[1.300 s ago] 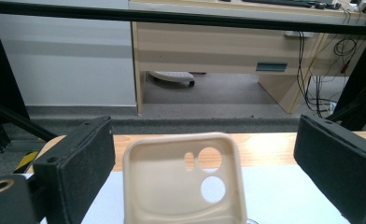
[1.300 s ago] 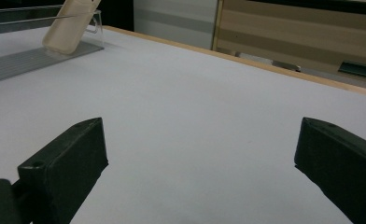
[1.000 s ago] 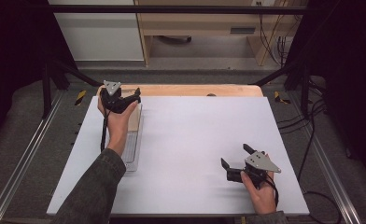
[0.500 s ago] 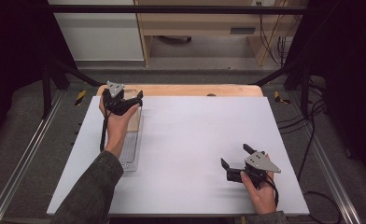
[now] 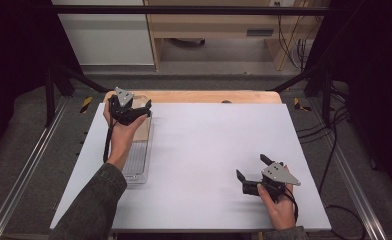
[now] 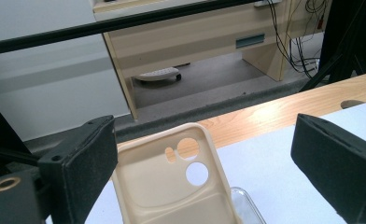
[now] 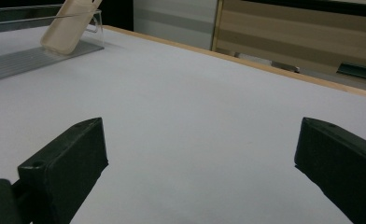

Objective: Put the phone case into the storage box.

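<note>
Left gripper: the left gripper (image 5: pixel 134 111) is held above the far left part of the table, over the far end of the clear tray. Its jaws stand wide apart and nothing is between them.
Left hand: the left hand (image 5: pixel 121 135) reaches from the near left side; a dark sleeve (image 5: pixel 91 207) covers the forearm.
Phone case: a beige phone case (image 6: pixel 172 186) with round camera holes is in the left gripper view, just below and between the open jaws, not touched by them. In the right gripper view it leans tilted against the far end wall of the tray.
Clear tray: the clear tray (image 5: pixel 138 167) lies along the left side of the white surface, with a ribbed floor.
Right gripper: the right gripper (image 5: pixel 253 175) rests low at the near right part of the table, pointing to the left. Its jaws are also wide open and hold nothing.
Right hand: the right hand (image 5: pixel 279 207) holds it from the near edge.
Table: a white table top (image 5: pixel 214 145) with a wooden strip (image 5: pixel 204 96) along the far edge.
Background: a light wooden desk (image 6: pixel 195 42) stands beyond the table.
</note>
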Tool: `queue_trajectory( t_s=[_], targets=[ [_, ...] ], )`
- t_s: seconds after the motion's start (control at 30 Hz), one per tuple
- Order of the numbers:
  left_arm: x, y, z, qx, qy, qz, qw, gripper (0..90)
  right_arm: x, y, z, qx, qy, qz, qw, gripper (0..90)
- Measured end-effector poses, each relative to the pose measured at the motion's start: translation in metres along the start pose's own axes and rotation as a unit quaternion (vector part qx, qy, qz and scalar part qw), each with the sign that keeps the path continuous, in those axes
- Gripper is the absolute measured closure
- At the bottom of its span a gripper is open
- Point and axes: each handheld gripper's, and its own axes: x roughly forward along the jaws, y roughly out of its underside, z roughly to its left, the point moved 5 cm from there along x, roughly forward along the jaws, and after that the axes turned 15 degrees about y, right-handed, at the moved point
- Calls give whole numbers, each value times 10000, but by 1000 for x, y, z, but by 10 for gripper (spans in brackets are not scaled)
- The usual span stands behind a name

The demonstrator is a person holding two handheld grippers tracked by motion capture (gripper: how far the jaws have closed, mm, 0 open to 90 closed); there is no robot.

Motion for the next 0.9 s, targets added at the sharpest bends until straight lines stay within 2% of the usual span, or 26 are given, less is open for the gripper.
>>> queue_trajectory(
  t_s=[0.17,0.27,0.37,0.53,0.67,0.8,0.9],
  targets=[
    [-2,0,0,93,-35,39,9999,74,0,0,0,-6,-1,-2,10000,24],
    [-4,1,-1,321,-78,117,9994,74,0,0,0,-7,-1,0,10000,24],
    [-6,1,-4,638,-122,239,9976,74,0,0,0,-9,-1,-3,10000,24],
    [-10,0,-10,1030,-150,326,9940,73,0,0,1,-13,-2,-6,10000,24],
    [-16,-2,-17,1124,-60,280,9933,70,0,0,1,-17,1,-10,10000,24],
    [-24,-4,-25,1368,-10,289,9902,69,-1,0,1,-30,9,-18,10000,24],
    [-28,-5,-29,1467,16,270,9888,68,-1,-1,1,-16,18,-23,10000,24]
  ],
)
